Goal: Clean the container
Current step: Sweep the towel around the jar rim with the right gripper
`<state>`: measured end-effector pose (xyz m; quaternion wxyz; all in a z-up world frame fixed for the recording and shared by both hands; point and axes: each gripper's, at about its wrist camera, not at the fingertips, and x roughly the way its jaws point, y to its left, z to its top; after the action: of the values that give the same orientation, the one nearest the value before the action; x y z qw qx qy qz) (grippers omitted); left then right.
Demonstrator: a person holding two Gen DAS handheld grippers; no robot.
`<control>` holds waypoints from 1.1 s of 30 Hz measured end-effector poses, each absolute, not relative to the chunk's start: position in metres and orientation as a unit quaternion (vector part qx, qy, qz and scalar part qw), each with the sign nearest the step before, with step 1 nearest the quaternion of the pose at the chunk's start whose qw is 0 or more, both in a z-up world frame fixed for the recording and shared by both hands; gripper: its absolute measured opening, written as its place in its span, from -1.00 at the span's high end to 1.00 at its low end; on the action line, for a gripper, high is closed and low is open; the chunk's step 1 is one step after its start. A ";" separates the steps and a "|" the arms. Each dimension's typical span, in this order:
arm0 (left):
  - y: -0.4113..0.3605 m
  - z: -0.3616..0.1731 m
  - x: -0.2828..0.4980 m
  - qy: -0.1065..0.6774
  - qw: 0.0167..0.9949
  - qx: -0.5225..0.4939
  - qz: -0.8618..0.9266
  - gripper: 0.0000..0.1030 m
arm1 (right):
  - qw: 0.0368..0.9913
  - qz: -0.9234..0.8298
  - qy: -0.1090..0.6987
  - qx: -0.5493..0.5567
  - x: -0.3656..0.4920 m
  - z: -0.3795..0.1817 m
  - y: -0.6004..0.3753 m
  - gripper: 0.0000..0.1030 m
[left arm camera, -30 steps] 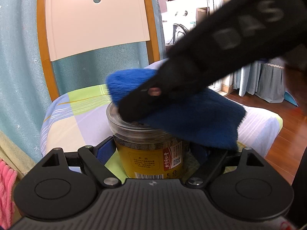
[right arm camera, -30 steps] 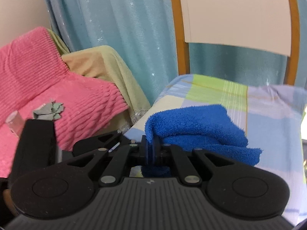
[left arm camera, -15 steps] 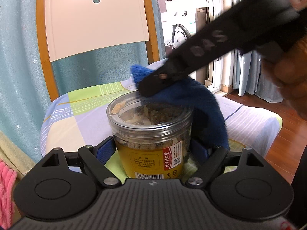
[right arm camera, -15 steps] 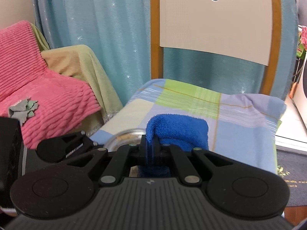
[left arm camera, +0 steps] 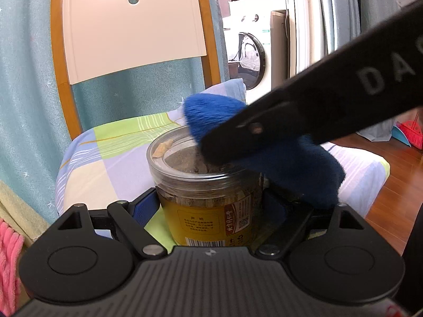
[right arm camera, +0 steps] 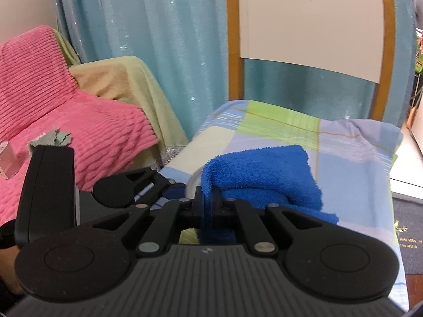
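A chair with a checked cushion filled my view, a pink blanket off to its left. My left gripper had its jaws closed on the jar, which stood upright above the cushion's front. My right gripper had its jaws pinched shut on the blue cloth. In the left wrist view that cloth lay over the right side of the jar's clear lid.
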<state>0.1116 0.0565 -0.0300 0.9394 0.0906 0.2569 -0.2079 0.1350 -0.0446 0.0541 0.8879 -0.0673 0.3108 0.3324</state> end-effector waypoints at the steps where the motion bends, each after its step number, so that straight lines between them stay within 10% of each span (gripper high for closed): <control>1: 0.057 -0.030 0.112 0.257 0.939 0.091 -0.208 -0.62 | 0.887 0.335 0.308 -0.072 0.137 0.054 -0.041 0.94; 33: 0.050 -0.029 0.111 0.258 0.940 0.090 -0.202 -0.63 | 0.876 0.355 0.323 -0.053 0.143 0.055 -0.049 0.94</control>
<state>0.1114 0.0501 -0.0293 0.9404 0.0903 0.2581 -0.2021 0.1425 -0.0491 0.0547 0.8756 -0.0532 0.3229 0.3553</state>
